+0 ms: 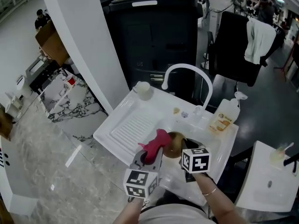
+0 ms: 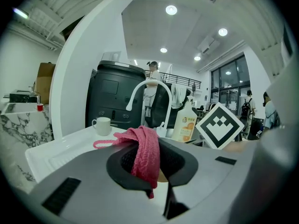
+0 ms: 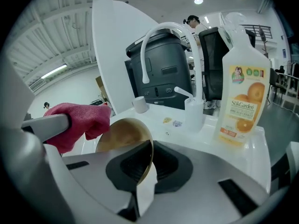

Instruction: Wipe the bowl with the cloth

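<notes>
A tan bowl [image 1: 174,143] is held on edge over the white sink [image 1: 219,148], its rim pinched in my right gripper [image 1: 184,157], which is shut on it. In the right gripper view the bowl [image 3: 125,143] stands tilted, its hollow facing left. A pink cloth [image 1: 155,145] is clamped in my left gripper [image 1: 152,155], shut on it, and touches the bowl's left side. The left gripper view shows the cloth [image 2: 145,153] draped between the jaws; the right gripper view shows the cloth [image 3: 77,122] bunched against the bowl's rim.
A white curved tap [image 1: 187,76] rises behind the sink. An orange soap bottle [image 1: 223,115] stands at the right, a white cup [image 1: 142,89] at the back left, a ribbed drainboard [image 1: 133,125] on the left. A black bin [image 1: 154,36] stands behind.
</notes>
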Motion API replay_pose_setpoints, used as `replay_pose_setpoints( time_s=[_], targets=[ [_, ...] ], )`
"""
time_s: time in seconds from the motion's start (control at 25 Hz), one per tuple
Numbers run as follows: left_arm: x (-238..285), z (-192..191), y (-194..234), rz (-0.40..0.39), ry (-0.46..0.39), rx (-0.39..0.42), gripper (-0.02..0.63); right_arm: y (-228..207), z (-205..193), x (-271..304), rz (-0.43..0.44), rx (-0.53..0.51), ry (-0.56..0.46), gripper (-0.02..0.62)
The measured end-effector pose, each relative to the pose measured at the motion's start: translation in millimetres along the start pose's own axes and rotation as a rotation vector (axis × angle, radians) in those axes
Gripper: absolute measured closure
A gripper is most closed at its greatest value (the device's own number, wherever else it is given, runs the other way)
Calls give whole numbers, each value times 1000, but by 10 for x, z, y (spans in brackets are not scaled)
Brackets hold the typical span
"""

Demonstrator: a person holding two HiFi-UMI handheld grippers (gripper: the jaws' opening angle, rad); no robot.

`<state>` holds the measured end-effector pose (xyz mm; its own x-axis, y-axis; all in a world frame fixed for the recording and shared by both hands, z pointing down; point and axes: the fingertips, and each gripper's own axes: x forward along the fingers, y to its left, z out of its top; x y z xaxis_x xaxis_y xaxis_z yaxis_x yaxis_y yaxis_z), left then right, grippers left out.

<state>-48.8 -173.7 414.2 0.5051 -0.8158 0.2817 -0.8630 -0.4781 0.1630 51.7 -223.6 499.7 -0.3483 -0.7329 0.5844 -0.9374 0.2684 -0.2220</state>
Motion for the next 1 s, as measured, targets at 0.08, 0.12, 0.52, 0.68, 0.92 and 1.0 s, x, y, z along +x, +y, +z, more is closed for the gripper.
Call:
replay_pose_setpoints(
  time_s=[0.08,0.12,0.52,0.68,0.92,1.0],
  targets=[
    [-21,25,-101,-43,7,18,546,67,38,-37,0,-15,-10,578],
    [-13,20,-157,-65,22,38,546,105,60,-56,2,-25,-15,579],
    [246,-276,-333,-95,196,157,546,365,142,-242,16,-93,-64,580],
    [358,-381,-331,-89,244,174,546,386,120,-248,9,-134,-62,578],
    [488,-441,-232,-47,257,144,546,294,43,-198,-34,-183,-42,577],
    [505,-436,-163,-28,252,126,546,256,18,-192,-45,-193,-35,577]
  ],
)
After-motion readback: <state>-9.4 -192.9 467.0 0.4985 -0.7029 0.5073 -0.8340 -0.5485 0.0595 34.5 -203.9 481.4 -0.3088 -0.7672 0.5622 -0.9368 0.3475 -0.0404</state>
